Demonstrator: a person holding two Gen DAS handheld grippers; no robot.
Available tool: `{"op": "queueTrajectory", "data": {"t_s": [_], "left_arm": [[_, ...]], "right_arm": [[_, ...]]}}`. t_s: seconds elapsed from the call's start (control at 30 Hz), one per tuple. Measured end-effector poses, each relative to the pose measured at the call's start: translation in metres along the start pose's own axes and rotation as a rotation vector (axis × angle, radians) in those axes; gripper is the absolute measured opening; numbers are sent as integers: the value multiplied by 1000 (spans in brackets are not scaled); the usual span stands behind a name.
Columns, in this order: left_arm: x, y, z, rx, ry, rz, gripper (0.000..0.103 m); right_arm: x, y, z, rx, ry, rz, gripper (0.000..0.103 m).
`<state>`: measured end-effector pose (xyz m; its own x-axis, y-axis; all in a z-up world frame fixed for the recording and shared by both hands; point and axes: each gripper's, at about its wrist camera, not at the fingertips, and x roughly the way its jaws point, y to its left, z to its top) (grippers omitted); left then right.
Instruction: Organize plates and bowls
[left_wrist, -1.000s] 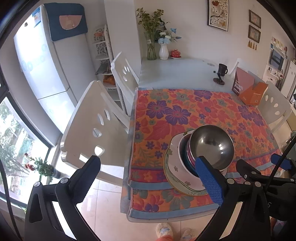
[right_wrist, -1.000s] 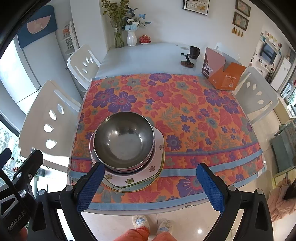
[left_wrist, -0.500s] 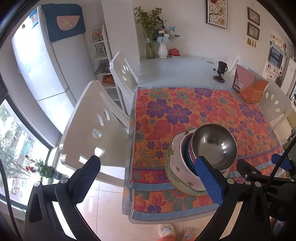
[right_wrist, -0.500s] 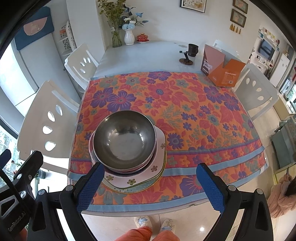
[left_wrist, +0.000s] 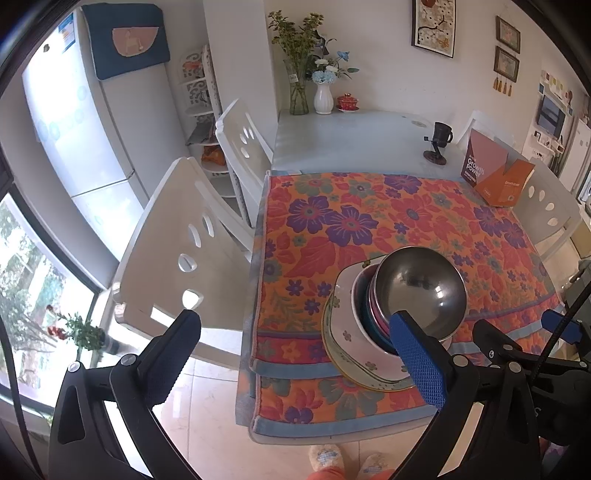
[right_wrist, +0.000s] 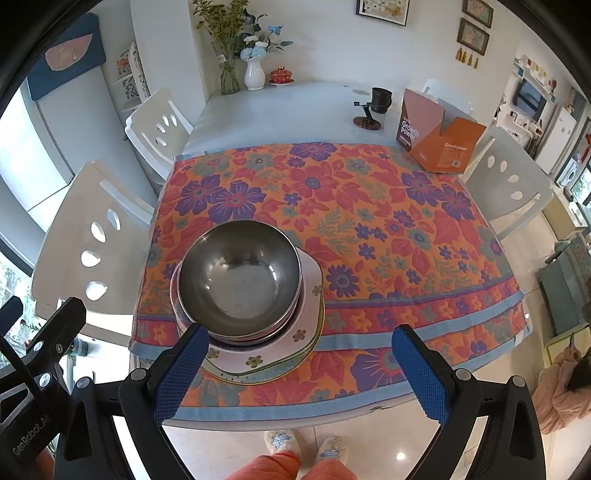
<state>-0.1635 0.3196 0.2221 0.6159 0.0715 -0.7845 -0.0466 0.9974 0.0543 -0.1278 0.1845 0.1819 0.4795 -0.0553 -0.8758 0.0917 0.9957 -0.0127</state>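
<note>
Risk assessment. The stack (right_wrist: 255, 317) sits near the front edge of the surface (right_wrist: 280, 107), on the floral cloth (right_wrist: 369, 221), which overhangs that edge. Any push or drag toward the person could slide the cloth and carry the whole pile off. The steel bowl (right_wrist: 240, 280) on top is smooth, rounded and deep; a pinch on its rim by either tongs is likely to slip or tip it, and a tipped bowl would knock the crockery beneath. The pile is not concentric: in the left wrist view the bowls sit toward the right side of the plates, so a lift taken from below could rock the upper pieces.

State of tongs. Left tongs (left_wrist: 295, 354) are spread wide and hold nothing, off the left corner of the surface, above a white chair (left_wrist: 177, 258) and the floor. Right tongs (right_wrist: 295, 369) are likewise released and empty, straddling the near side of the stack without touching it.

Condition of task items. Steel bowl clean, empty, upright. Under it are nested bowls with pink and teal rims (left_wrist: 371, 306); the count is probably two or three, but the view is too compressed to confirm. Below these, a white bowl or deep plate, then floral plates (left_wrist: 351, 358) with a yellow-green rim, lying flat. No chips or spills visible. Stacking appears largely complete
</note>
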Motion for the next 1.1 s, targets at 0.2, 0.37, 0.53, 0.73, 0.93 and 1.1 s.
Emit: {"op": "queueTrajectory", "data": {"t_s": [0.2, 0.37, 0.53, 0.73, 0.93, 1.1], "left_arm": [[-1, -4, -1, 1, 4, -2, 102], [1, -4, -2, 3, 11, -1, 102], [2, -6, -2, 8, 16, -1, 102], [5, -6, -2, 15, 19, -4, 102], [7, -2, -1, 16, 23, -3, 102], [11, 2, -1, 16, 29, -1, 102]], "right_arm": [[-2, -4, 3, 7, -5, 6, 99], [-7, -14, 9, 26, -33, -32, 99], [-5, -19, 10, 38, -30, -36, 99], [-4, -14, 10, 29, -26, -36, 99], [-1, -6, 10, 18, -21, -35, 99], [1, -1, 12, 15, -20, -34, 99]]}}
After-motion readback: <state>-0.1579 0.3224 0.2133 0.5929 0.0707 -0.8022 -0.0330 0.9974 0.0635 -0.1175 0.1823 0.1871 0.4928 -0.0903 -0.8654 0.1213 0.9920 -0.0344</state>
